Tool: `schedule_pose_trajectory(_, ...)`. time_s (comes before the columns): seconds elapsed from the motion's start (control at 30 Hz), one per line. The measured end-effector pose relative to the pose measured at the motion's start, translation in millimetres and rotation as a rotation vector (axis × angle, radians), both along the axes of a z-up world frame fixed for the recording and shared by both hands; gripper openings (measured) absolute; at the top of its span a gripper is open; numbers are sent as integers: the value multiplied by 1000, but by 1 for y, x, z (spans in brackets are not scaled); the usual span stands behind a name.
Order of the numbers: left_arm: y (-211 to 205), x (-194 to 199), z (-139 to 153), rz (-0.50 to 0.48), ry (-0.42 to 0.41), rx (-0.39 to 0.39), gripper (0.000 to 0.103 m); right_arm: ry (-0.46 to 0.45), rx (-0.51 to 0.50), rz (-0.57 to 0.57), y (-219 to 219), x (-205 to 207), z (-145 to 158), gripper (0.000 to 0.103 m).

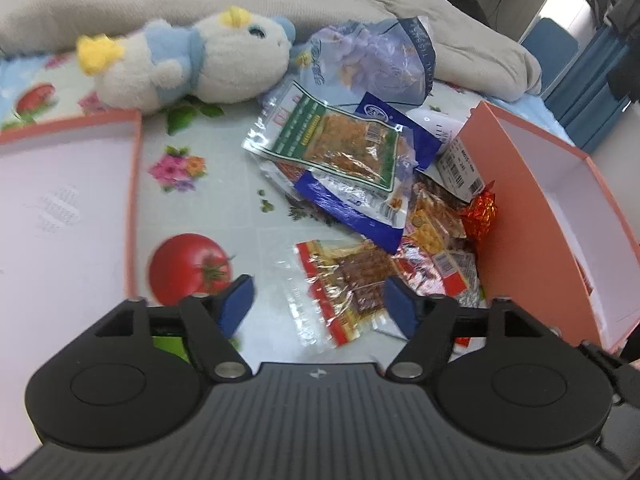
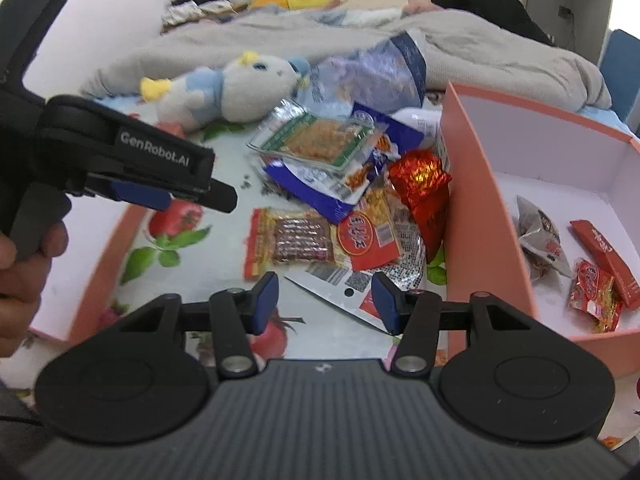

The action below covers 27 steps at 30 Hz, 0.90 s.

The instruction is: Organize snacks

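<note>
Both tools, left (image 1: 319,305) and right (image 2: 325,302), hang wide and empty over the snack packets (image 2: 344,184) (beside the pink box (image 2: 472,216)).

Grippers: two — left gripper (image 1: 318,300), right gripper (image 2: 324,300)
Pink boxes: two — left box (image 1: 134,200), right box (image 2: 472,208)
Snacks in right box: three (image 2: 592,296)
Plush toy: one (image 1: 192,64)
Loose snack packets (image 2: 304,140): a heap, overlapping — count unclear

snack pile (image 1: 360,184): crinkly packets heaped loose, jammed against the pink box's outer wall
pink box (image 2: 472,184): open, few snacks (image 2: 576,264) inside
</note>
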<state>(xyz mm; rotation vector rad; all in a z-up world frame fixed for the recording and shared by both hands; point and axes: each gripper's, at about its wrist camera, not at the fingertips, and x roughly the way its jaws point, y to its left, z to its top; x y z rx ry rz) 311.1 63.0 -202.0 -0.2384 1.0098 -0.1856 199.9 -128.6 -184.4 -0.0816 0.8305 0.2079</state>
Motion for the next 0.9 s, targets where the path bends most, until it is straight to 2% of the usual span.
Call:
schedule_pose_trajectory(0.07,-2,10,-11,-26,34,-20,83,0,-20,-9,3,6,-6,81)
schedule_pose_trajectory(0.1,-5,15,-16,-36,42,-11,83,-3,-29,-8,4,8,-8,83)
schedule_pose_trajectory(0.2,-13,29,-25,-81,50,29,88,20,-46,-11,6,17,-18,83)
schedule_pose_trajectory(0.33,-22,44,-30,-143,52,41,89,51,-54,-46,5,29,-30,85)
schedule_pose_trajectory(0.4,-28,50,-31,-175,39,71,96,56,-59,-48,6,34,-35,85)
schedule_pose_trajectory(0.5,-37,58,-35,-231,36,93,97,61,-72,-59,8,39,-41,85)
schedule_pose_trajectory(0.67,-51,68,-39,-387,45,106,97,63,-101,-62,11,46,-50,85)
schedule_pose_trajectory(0.9,-67,78,-50,-550,57,165,97,120,0,-55,0,50,-56,85)
